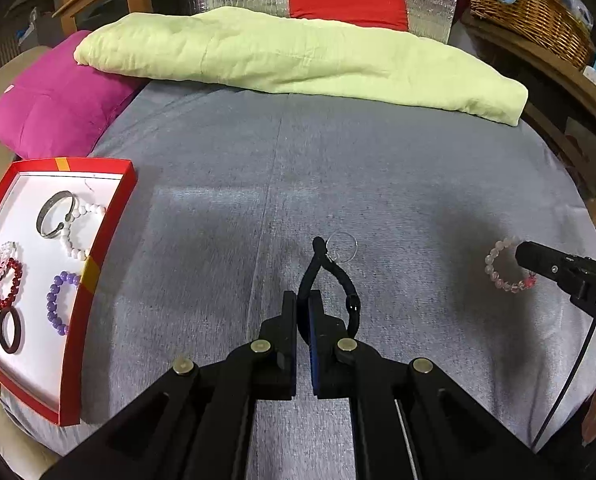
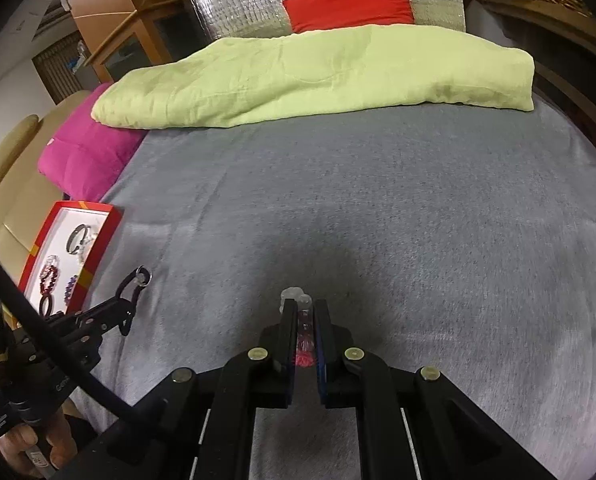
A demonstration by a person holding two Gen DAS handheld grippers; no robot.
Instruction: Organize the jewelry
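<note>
My left gripper (image 1: 305, 300) is shut on a black cord bracelet (image 1: 338, 280) with a clear ring (image 1: 341, 247) at its far end, held over the grey bedspread. My right gripper (image 2: 306, 312) is shut on a bracelet of clear and pink beads (image 2: 302, 320); in the left wrist view this bracelet (image 1: 502, 264) hangs from the right gripper (image 1: 524, 254) at the right. A red-rimmed box (image 1: 105, 216) at the left holds several bracelets on its white floor, among them a silver bangle (image 1: 53, 214), a white bead one (image 1: 77, 232) and a purple bead one (image 1: 57, 300).
A lime-green folded quilt (image 1: 298, 60) lies across the far side of the bed, with a magenta cushion (image 1: 53, 100) at the far left and a red cushion (image 1: 346, 4) behind. A wicker basket (image 1: 530, 8) stands on a wooden shelf at the right.
</note>
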